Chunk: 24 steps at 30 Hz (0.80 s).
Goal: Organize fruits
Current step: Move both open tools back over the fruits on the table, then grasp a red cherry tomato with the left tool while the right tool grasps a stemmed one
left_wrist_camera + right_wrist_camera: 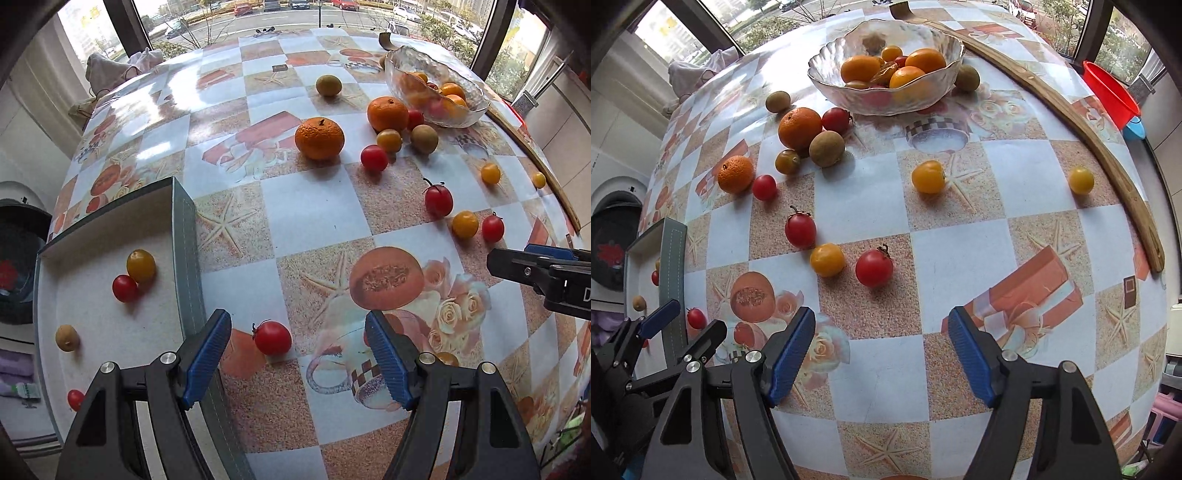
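Both grippers hang spread and empty: our left gripper (298, 354) has a red cherry tomato (272, 337) between its fingers, probably untouched. Ahead of our right gripper (882, 355) sits another red tomato (874, 267). Next we close left and carry it to the tray (184, 236) alongside.

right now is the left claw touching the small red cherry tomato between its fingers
Apart. The left wrist view shows the left claw open, with bare tablecloth separating both fingers from the small red cherry tomato.

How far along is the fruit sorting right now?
Early. The white tray holds only a few small fruits, and the glass bowl has some oranges and tomatoes. Nothing is in hand: the left tool stands open near a red tomato, and the right tool is open over bare tablecloth. Many fruits, including two oranges, remain loose.
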Motion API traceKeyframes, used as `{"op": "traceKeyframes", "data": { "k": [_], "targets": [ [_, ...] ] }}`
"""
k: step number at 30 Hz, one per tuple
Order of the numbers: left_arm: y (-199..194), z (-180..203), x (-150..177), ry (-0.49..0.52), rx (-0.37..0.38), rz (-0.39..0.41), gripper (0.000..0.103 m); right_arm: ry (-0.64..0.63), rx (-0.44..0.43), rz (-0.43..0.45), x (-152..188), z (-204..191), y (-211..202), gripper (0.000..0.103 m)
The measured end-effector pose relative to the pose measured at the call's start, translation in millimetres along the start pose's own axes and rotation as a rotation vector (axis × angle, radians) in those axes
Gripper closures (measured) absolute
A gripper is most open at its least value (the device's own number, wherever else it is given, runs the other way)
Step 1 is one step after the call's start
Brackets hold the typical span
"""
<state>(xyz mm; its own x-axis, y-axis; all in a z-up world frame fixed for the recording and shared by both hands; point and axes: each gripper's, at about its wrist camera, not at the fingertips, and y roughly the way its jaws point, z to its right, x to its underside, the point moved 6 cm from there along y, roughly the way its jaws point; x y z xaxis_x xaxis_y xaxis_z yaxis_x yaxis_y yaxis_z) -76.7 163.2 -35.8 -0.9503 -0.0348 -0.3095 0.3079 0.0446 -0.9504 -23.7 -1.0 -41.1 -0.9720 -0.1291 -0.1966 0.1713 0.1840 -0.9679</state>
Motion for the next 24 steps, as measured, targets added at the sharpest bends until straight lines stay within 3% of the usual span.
{"op": "traceKeyframes", "data": {
  "k": [11, 12, 15, 16, 18, 20, 24],
  "targets": [
    [7, 4, 3, -0.009, 0.009, -0.005, 0.027, -0.127, 0.051, 0.029, -21, -19, 11, 0.041],
    [7, 4, 3, -0.014, 0.016, -0.008, 0.030, -0.134, 0.044, 0.030, -21, -21, 11, 0.043],
    [5, 4, 5, -0.037, 0.035, -0.009, 0.036, -0.173, 0.026, 0.031, -20, -31, 11, 0.062],
    [4, 5, 7, -0.039, 0.037, -0.006, 0.043, -0.182, 0.021, 0.033, -20, -34, 11, 0.070],
    [1, 5, 9, -0.043, 0.039, -0.005, 0.060, -0.184, 0.023, 0.039, -18, -35, 11, 0.074],
    [-1, 2, 11, -0.049, 0.043, -0.011, 0.070, -0.155, -0.001, 0.038, -17, -30, 11, 0.082],
    [-2, -2, 14, -0.066, 0.069, -0.020, 0.077, -0.094, -0.048, 0.032, -15, -18, 9, 0.081]
  ]
}}
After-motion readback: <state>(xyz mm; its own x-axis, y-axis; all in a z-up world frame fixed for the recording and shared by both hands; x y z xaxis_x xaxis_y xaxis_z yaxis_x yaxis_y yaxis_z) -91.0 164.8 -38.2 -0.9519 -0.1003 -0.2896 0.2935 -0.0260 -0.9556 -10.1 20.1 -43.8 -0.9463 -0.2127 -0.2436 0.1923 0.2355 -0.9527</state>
